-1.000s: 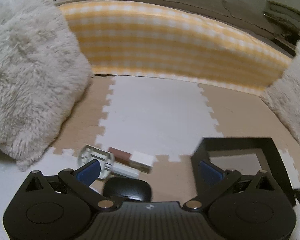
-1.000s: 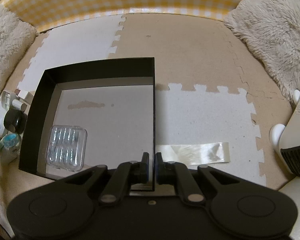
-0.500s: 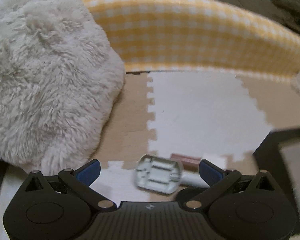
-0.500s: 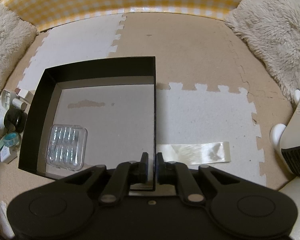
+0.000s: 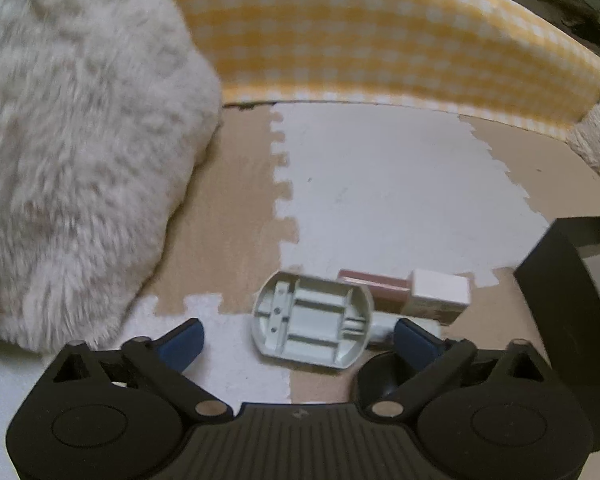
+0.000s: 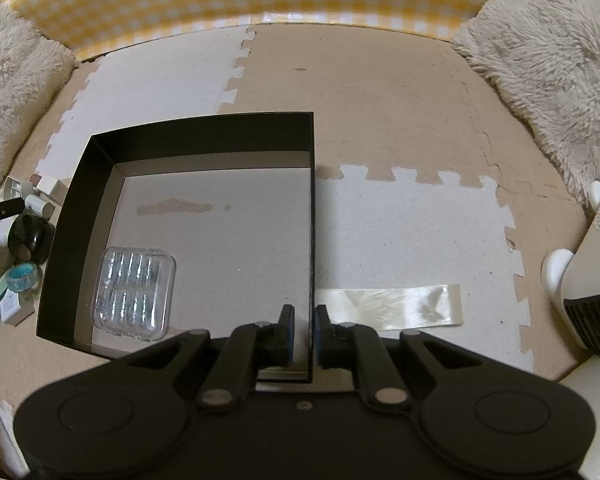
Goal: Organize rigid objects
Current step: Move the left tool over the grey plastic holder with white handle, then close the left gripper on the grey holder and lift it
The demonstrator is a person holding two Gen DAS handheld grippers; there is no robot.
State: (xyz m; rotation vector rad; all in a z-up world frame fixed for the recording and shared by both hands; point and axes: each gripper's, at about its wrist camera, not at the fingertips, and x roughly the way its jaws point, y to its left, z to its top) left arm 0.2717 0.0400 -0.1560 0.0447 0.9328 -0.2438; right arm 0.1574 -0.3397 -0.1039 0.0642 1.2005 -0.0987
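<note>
Only the right wrist view shows inside the black box (image 6: 76, 208), where a clear plastic case (image 6: 134, 294) lies near its left wall. The right tongs (image 6: 303, 330) sit nearly together, clamped on the box's right wall. In the left view, the left tongs (image 5: 298, 338) stand wide apart, having just narrowed slightly, with nothing gripped; the grey plastic part (image 5: 312, 320) lies on the mat (image 5: 380, 200) between their tips, beside a small white box (image 5: 440, 296).

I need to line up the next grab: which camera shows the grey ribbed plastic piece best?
The left wrist view. The grey ribbed plastic piece lies close and unblocked on the mat, ahead of the open left gripper, its ribbed hollow facing the camera. In the right wrist view only a small sliver shows at the far left edge.
</note>
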